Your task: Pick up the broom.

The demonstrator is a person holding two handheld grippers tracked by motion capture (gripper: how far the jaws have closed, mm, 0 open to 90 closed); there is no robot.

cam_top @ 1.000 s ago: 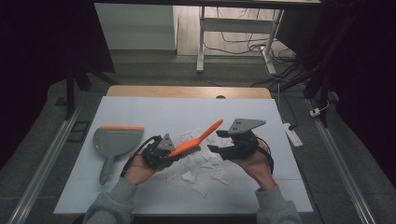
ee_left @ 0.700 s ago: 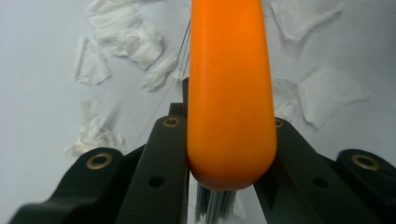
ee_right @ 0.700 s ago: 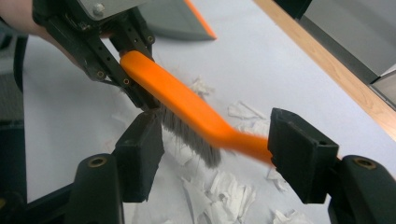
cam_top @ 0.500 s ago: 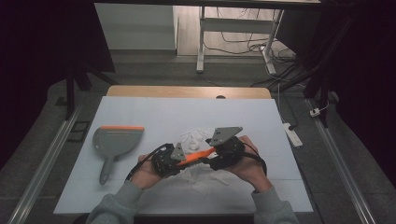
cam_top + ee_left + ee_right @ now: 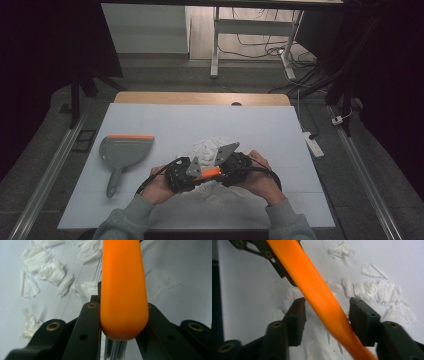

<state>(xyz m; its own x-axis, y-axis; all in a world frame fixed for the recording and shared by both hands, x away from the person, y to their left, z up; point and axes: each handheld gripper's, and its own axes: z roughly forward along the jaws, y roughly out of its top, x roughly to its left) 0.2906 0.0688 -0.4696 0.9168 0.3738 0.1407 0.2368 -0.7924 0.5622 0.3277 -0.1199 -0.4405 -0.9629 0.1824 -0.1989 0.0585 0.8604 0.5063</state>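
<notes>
An orange brush handle [image 5: 123, 290] is clamped between the black jaws of my left gripper [image 5: 120, 305], with grey bristles just below it. In the high view the left gripper [image 5: 196, 175] and right gripper [image 5: 226, 170] meet nose to nose over the table, a short piece of the orange handle [image 5: 211, 173] showing between them. In the right gripper view the handle [image 5: 317, 295] crosses slantwise between the jaws of my right gripper [image 5: 327, 305]. Those jaws have just been closing around it, and a narrow gap still shows at the left pad [image 5: 297, 315].
A grey dustpan [image 5: 125, 152] with an orange edge lies on the white table [image 5: 165, 120] to the left. Torn white paper scraps [image 5: 207, 146] lie heaped just beyond the grippers, and more scraps [image 5: 52, 272] [image 5: 382, 292] spread around them.
The brush, raised and slanting up to the right a second ago, has come down low. Both hands have drawn together, and the right gripper has moved down around the handle.
</notes>
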